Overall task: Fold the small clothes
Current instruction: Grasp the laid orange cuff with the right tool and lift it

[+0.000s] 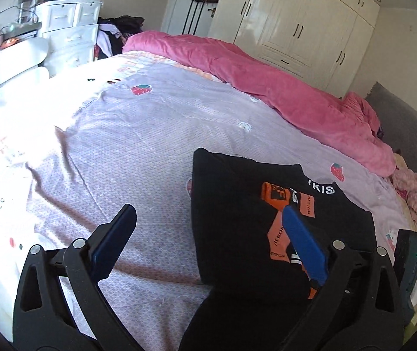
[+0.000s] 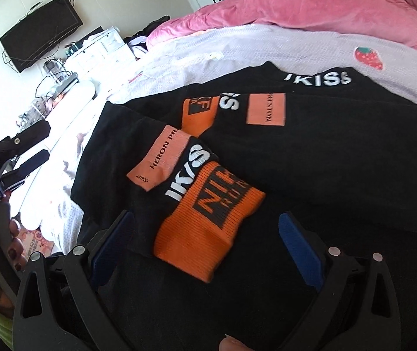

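Observation:
A black garment (image 1: 237,204) with orange patches and white lettering lies partly folded on the lilac bedsheet (image 1: 138,134). My left gripper (image 1: 208,216) is open above the garment's left edge, one blue pad over the sheet, the other over the black cloth. In the right wrist view the garment (image 2: 340,152) fills the middle, with an orange ribbed cuff (image 2: 208,228) lying between the fingers of my open right gripper (image 2: 205,222). The left gripper (image 2: 29,149) shows there at the far left, open, held by a hand.
A pink duvet (image 1: 281,87) is bunched along the far side of the bed. White drawers (image 1: 70,29) and a cluttered desk stand at the left, a wardrobe (image 1: 296,20) behind. Pink clothes (image 1: 416,196) and a black device (image 1: 410,251) lie at the right edge.

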A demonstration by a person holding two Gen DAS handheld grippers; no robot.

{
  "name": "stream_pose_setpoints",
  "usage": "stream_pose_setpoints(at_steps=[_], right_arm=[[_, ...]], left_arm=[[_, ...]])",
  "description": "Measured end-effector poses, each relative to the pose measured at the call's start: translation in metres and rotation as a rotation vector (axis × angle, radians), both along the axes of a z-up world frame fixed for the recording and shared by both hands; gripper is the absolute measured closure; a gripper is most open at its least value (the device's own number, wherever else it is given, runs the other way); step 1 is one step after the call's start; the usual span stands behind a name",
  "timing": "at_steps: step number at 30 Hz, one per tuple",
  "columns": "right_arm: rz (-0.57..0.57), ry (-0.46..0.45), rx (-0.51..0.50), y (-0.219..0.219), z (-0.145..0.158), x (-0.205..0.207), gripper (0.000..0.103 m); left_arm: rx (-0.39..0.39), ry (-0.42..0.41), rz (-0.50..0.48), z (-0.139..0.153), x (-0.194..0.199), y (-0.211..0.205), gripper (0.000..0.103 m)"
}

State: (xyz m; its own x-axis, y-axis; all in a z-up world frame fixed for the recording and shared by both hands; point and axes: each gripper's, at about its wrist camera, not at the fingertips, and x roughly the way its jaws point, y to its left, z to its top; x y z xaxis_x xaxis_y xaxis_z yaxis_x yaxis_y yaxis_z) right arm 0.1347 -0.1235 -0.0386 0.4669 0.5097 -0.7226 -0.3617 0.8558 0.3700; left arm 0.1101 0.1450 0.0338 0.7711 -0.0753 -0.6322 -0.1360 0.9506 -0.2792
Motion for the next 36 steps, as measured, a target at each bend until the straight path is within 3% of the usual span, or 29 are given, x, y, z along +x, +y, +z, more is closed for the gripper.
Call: stream_pose_setpoints(at_steps=[4, 6, 7, 9, 18, 25, 29, 36], right_arm=[[-0.003, 0.005, 0.024, 0.007, -0.009, 0.009, 0.036], [0.006, 0.004, 0.047, 0.008, -0.01, 0.011, 0.057], [0.02, -0.007, 0.055, 0.009, -0.008, 0.01, 0.062], [0.035, -0.053, 0.052, 0.011, -0.001, 0.007, 0.086], [0.045, -0.239, 0.095, -0.002, 0.054, 0.012, 0.09], [-0.133, -0.401, 0.042, -0.068, 0.108, 0.026, 0.09], [-0.257, -0.403, -0.057, -0.11, 0.106, 0.031, 0.09], [-0.292, -0.313, -0.124, -0.135, 0.071, 0.031, 0.09]], left_arm=[[-0.033, -0.008, 0.032, -0.001, -0.003, 0.012, 0.01], [-0.039, -0.012, 0.029, -0.001, -0.003, 0.012, 0.01], [-0.042, -0.011, 0.024, -0.002, -0.002, 0.011, 0.01], [-0.038, -0.002, 0.023, -0.004, 0.0, 0.008, 0.01], [-0.032, -0.001, 0.002, -0.005, 0.001, 0.0, 0.01], [-0.033, 0.018, -0.013, -0.011, 0.005, -0.005, 0.01], [-0.022, 0.032, -0.043, -0.015, 0.008, -0.014, 0.01], [0.015, 0.055, -0.091, -0.019, 0.011, -0.032, 0.009]])
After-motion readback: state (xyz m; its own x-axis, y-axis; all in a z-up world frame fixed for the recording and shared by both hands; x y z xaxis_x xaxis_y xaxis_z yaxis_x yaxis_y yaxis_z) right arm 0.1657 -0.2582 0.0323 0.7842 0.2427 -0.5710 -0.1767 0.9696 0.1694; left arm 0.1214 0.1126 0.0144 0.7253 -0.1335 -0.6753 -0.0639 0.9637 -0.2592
